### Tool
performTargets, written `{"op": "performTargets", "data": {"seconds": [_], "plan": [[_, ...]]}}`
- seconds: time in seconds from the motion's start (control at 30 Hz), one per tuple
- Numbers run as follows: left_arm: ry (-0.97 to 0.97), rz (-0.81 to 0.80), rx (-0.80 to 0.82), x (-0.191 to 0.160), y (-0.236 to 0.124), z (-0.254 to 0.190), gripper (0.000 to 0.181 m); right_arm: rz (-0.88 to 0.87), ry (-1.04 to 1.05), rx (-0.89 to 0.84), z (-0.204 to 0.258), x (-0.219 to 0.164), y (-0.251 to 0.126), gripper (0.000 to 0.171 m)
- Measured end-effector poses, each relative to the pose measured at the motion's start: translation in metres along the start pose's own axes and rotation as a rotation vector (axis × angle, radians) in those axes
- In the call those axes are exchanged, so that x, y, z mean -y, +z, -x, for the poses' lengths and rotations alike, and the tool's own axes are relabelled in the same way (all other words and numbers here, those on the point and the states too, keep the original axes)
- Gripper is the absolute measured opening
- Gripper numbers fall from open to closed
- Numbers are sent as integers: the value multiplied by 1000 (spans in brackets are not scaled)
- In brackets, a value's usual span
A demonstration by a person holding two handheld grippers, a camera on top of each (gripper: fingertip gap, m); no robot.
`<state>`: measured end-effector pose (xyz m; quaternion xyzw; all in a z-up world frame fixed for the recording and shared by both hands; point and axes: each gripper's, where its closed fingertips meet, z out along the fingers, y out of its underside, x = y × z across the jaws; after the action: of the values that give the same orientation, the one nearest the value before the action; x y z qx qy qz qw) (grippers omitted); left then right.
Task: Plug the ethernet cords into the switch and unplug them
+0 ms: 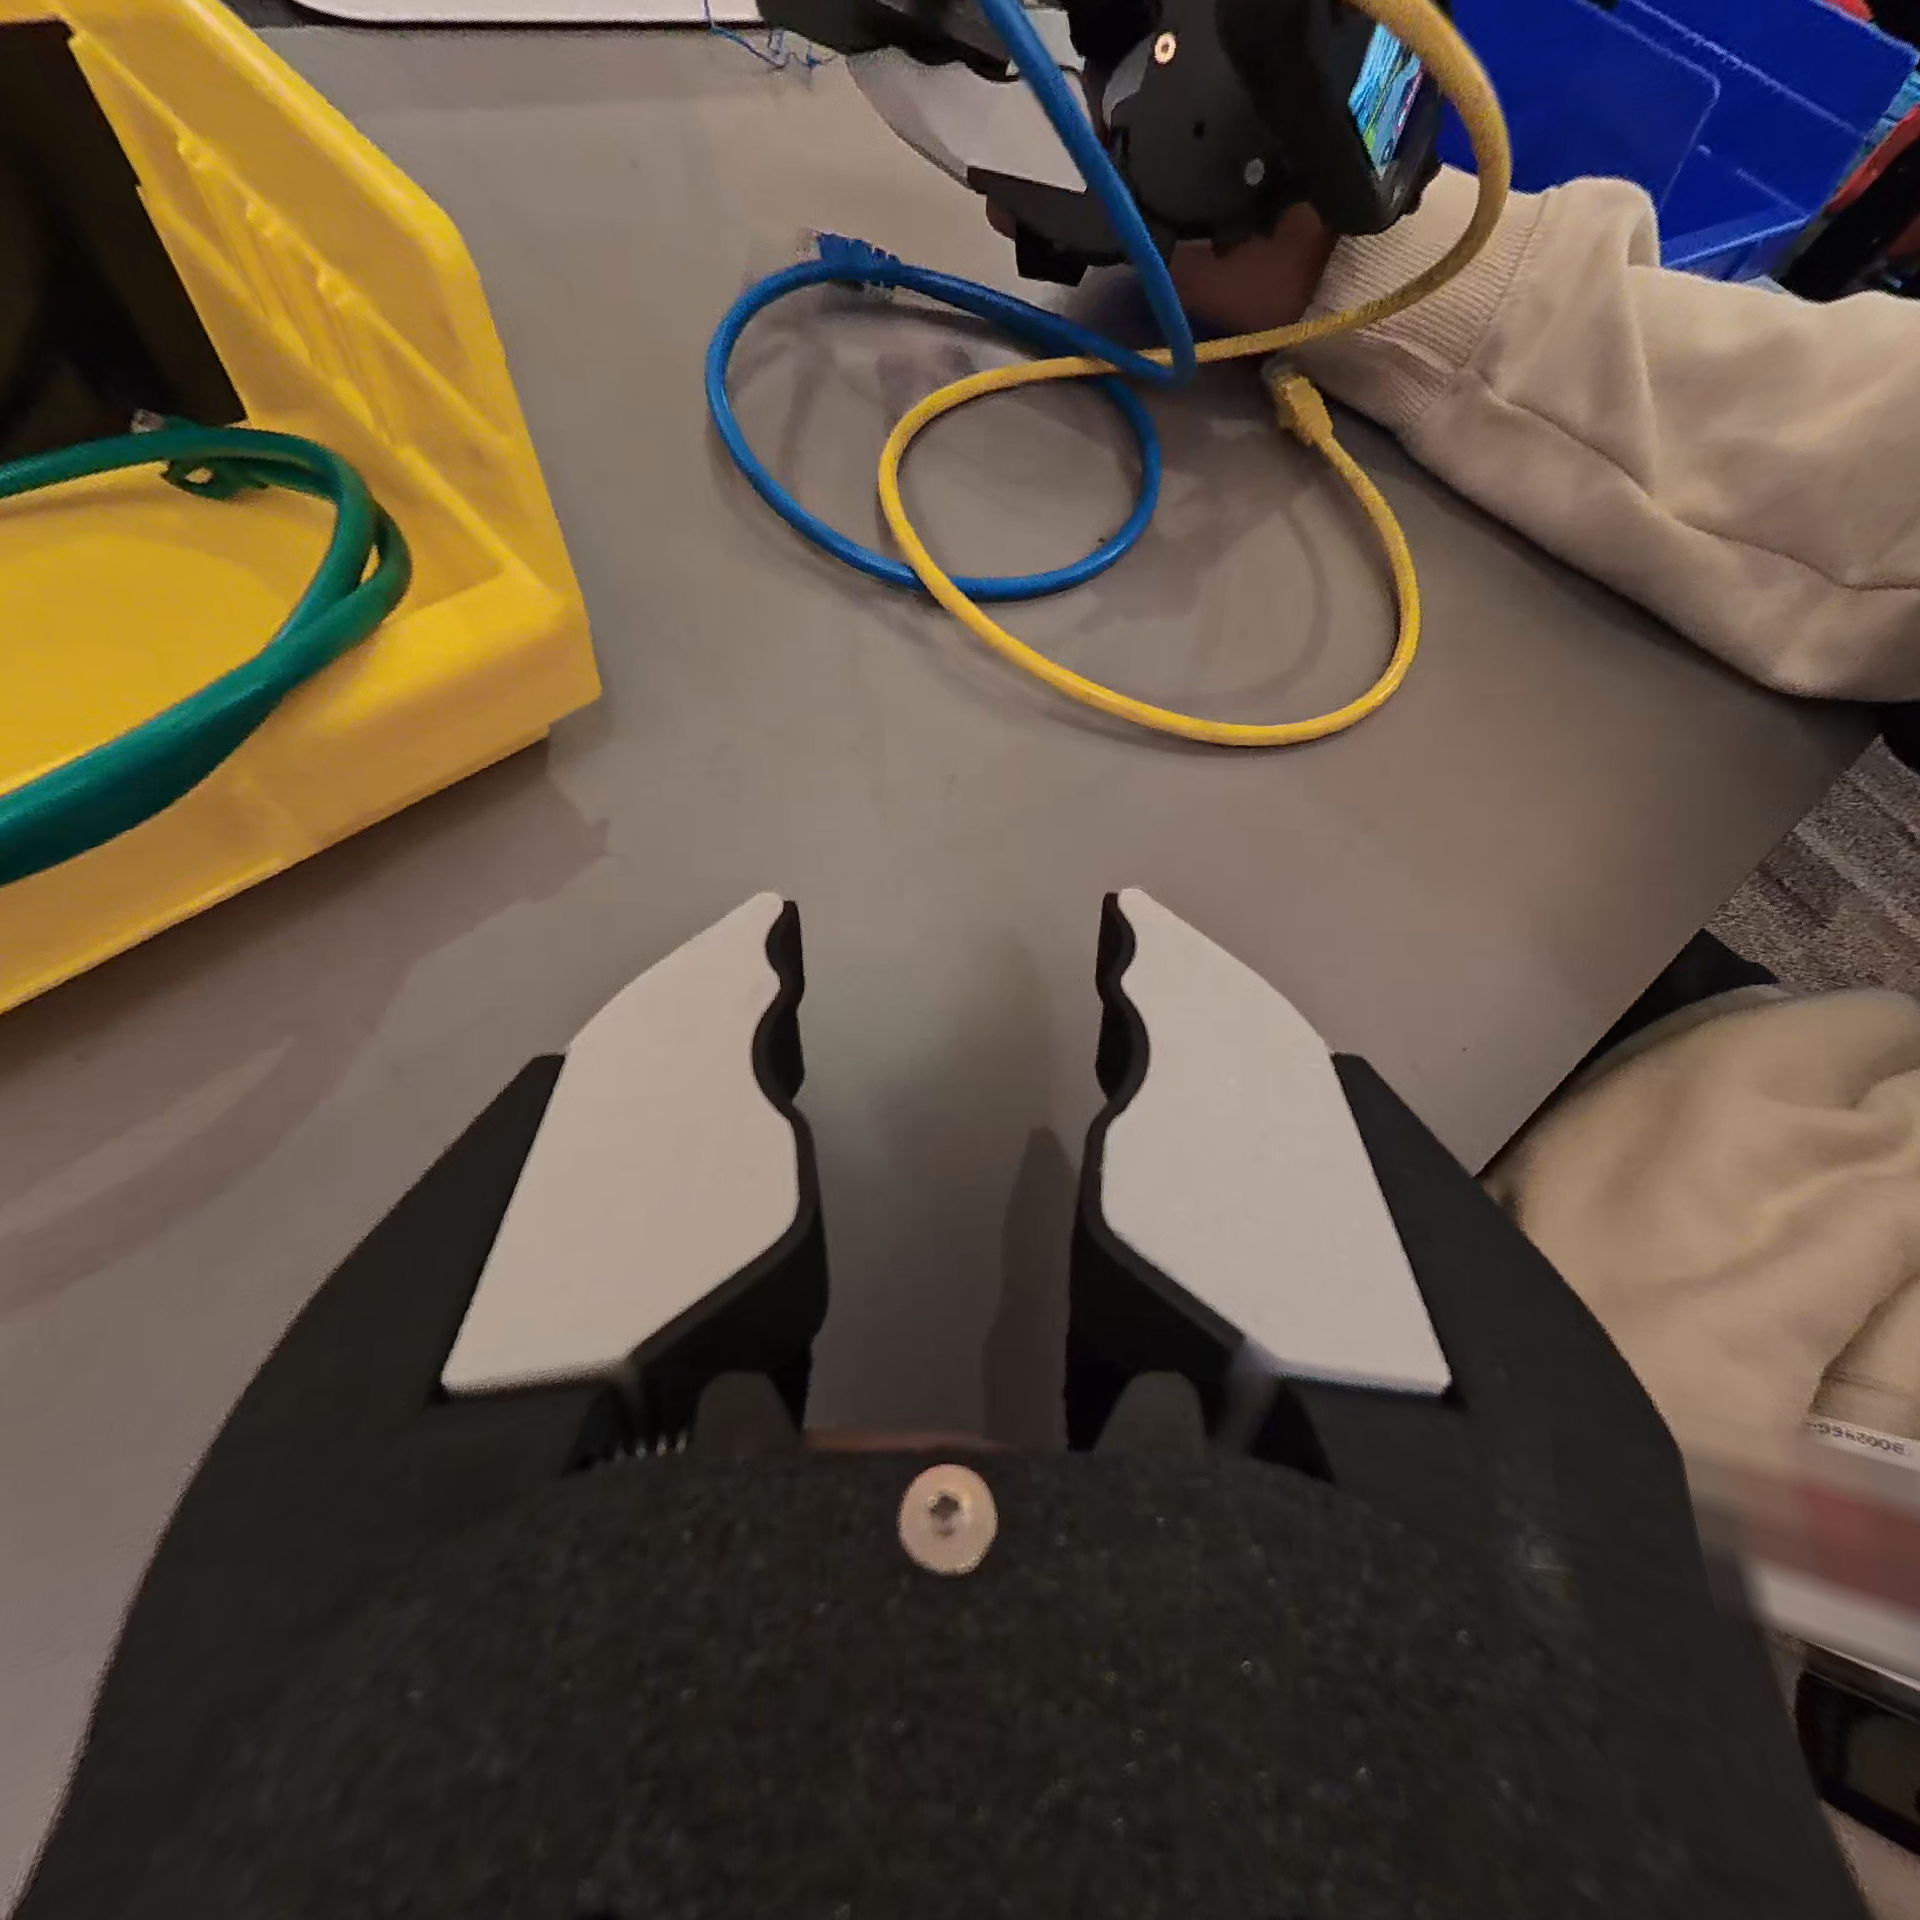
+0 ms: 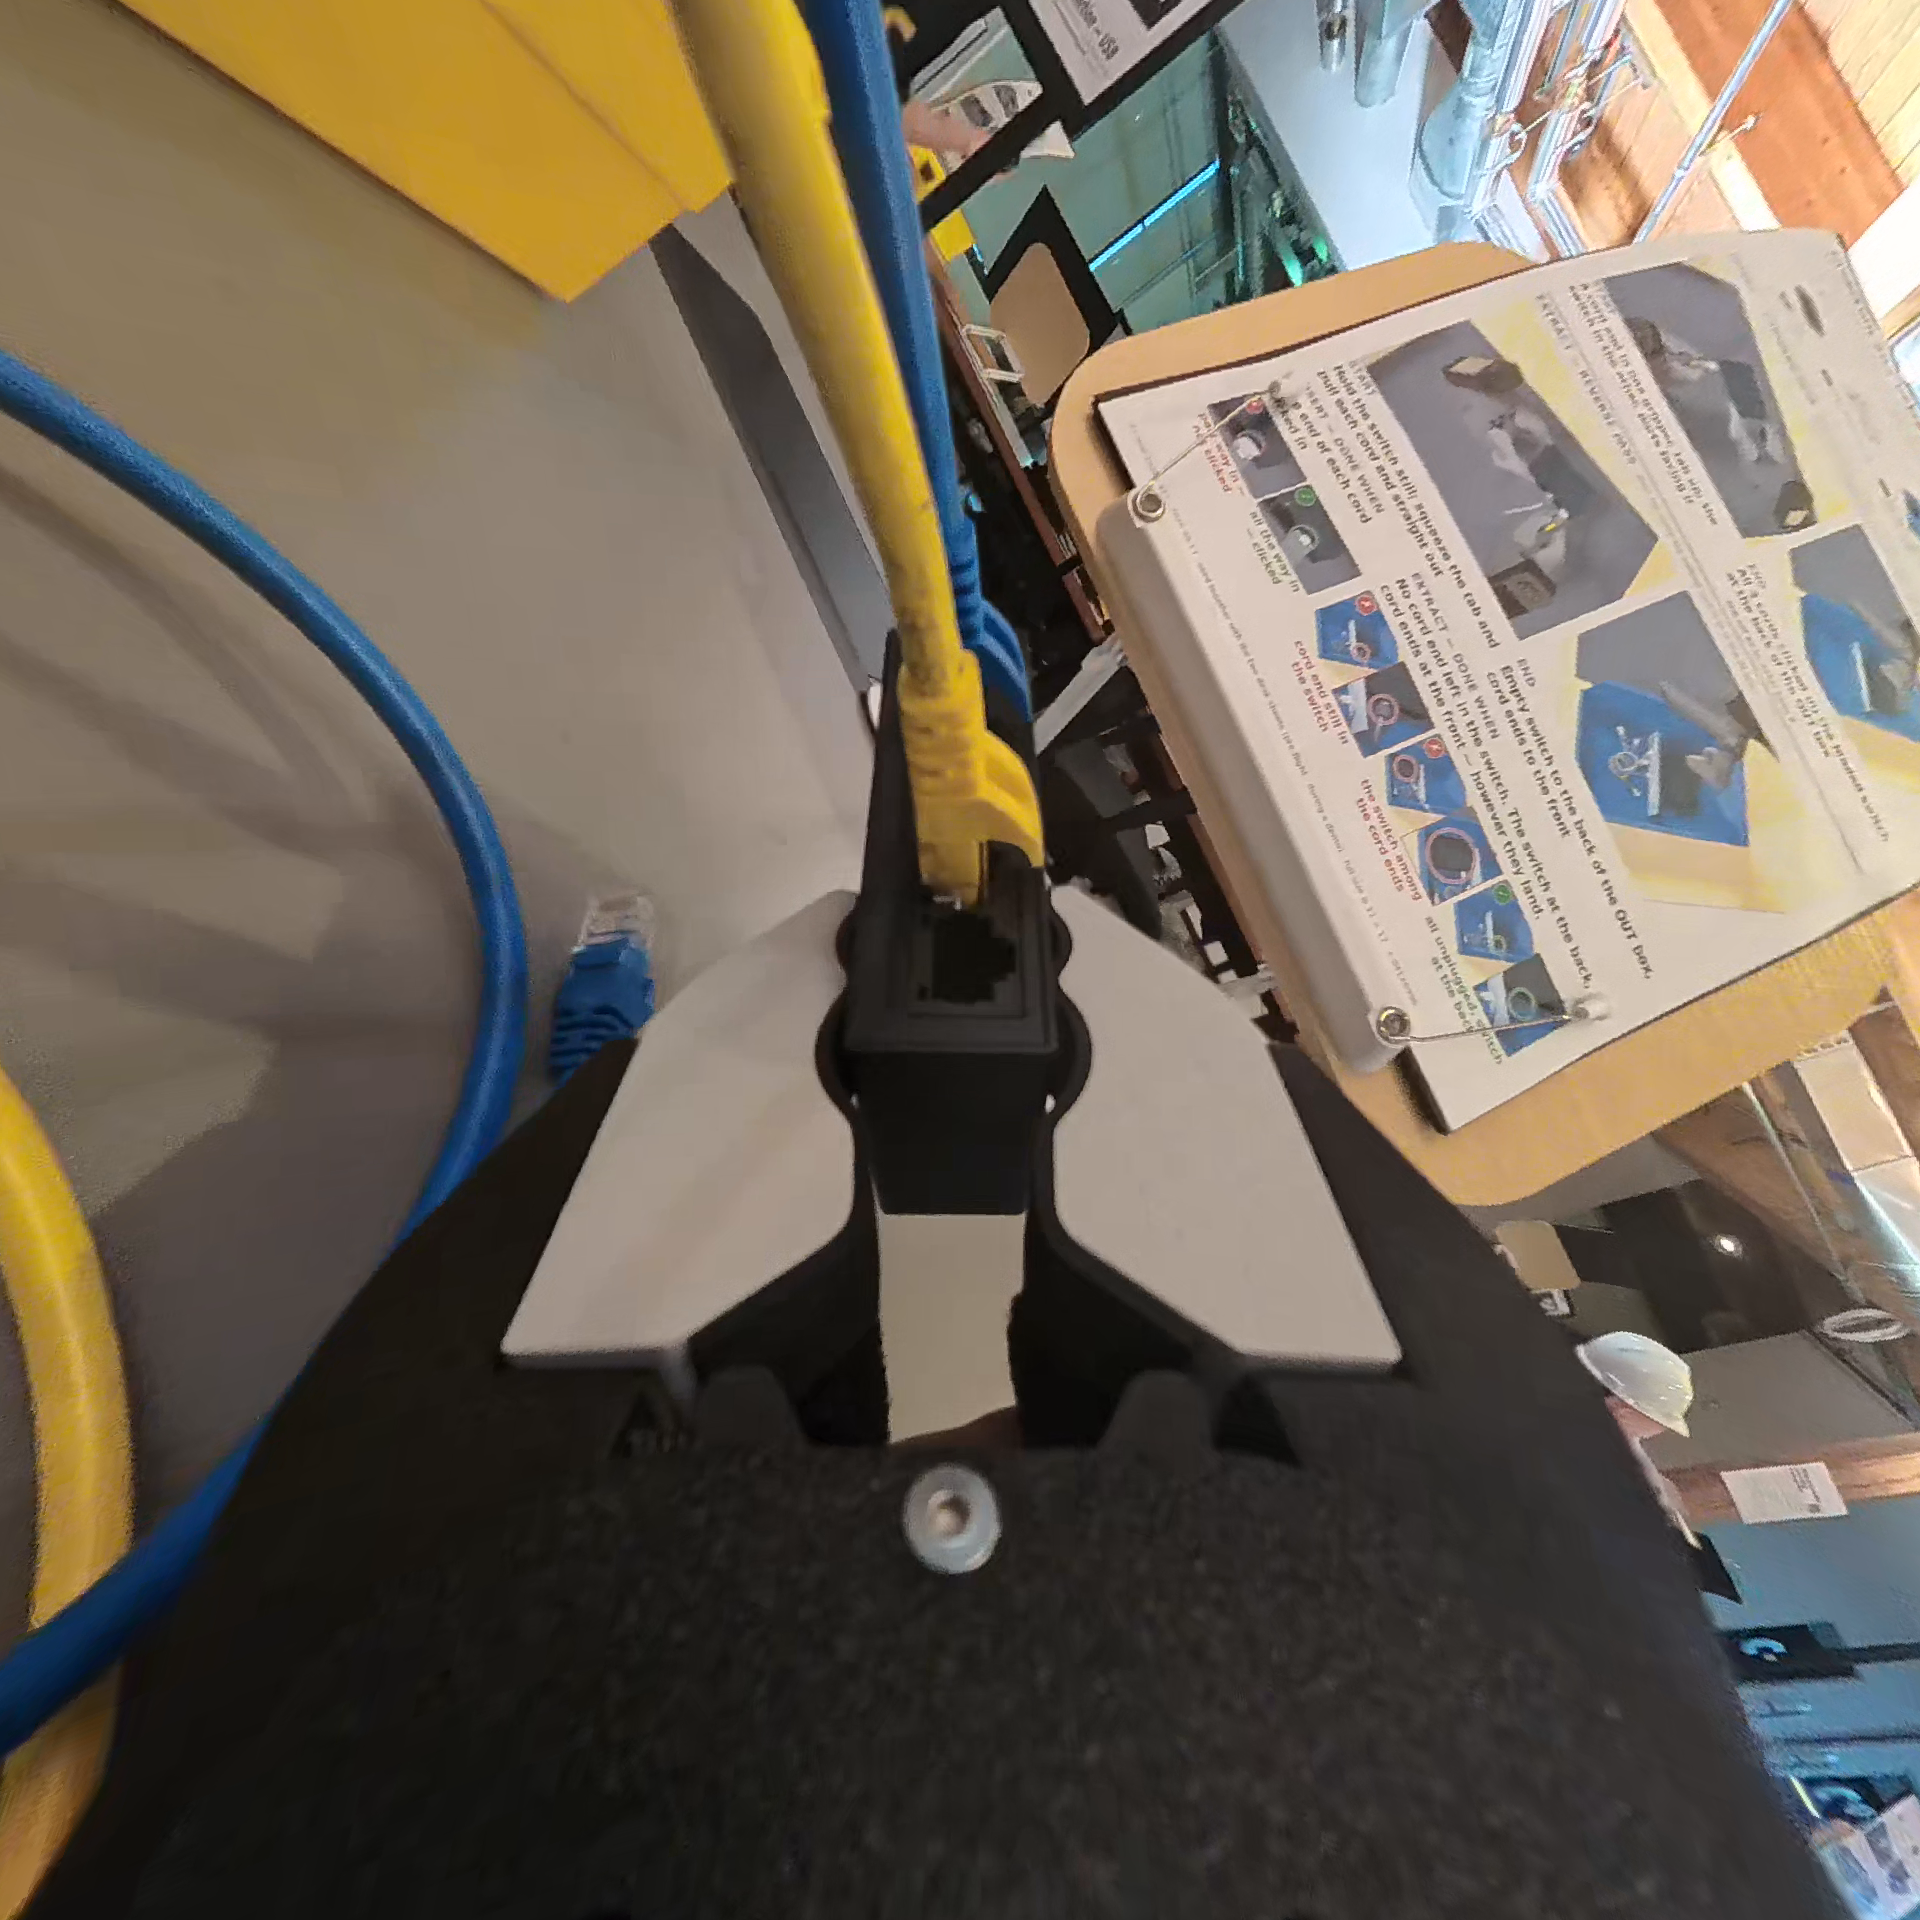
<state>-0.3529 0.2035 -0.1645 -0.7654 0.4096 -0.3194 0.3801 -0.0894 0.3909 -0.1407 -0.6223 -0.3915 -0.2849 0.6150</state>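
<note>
Ethernet cords lay spread over the grey bench (image 1: 935, 790) in front of you, and the largest thing on it was the yellow bin (image 1: 312, 436) at your left, standing on the surface with its open front towards you. Inside it sat a green cord (image 1: 260, 644), looped, with part of its curve hanging out over the low front lip. Across the bench, at the far right corner, you had a blue bin (image 1: 1662, 135); what it held could not be made out from the left wrist view. A cream sleeve (image 1: 1610, 416) rested along the right edge of the bench.

Between the bins, the yellow cord (image 1: 1195, 707) made a wide loop flat on the bench, one plug lying loose just beside the sleeve, and its other end rose to the switch. The blue cord (image 1: 831, 520) lay in a smaller loop crossing the yellow one, one plug loose on the bench, its other end also rising to the switch.

Your right gripper (image 2: 951, 997) had its jaws clenched on the small black switch (image 2: 951, 1029), held up off the bench. In the right wrist view the yellow cord's plug sat in one port, an empty port showed just below it, and the blue cord ran down behind the yellow one.

Your left gripper (image 1: 951, 935) hung over bare bench with its jaws released and nothing between them, well apart from the cords.
</note>
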Motion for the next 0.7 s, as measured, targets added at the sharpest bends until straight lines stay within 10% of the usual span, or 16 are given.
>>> {"op": "performTargets", "data": {"seconds": [0.4, 0.7], "plan": [[-33, -92, 314, 65, -32, 86, 41, 3, -66, 16, 9, 2, 0, 30], [-63, 625, 562, 59, -20, 230, 50, -7, -39, 42, 11, 1, -3, 30]]}}
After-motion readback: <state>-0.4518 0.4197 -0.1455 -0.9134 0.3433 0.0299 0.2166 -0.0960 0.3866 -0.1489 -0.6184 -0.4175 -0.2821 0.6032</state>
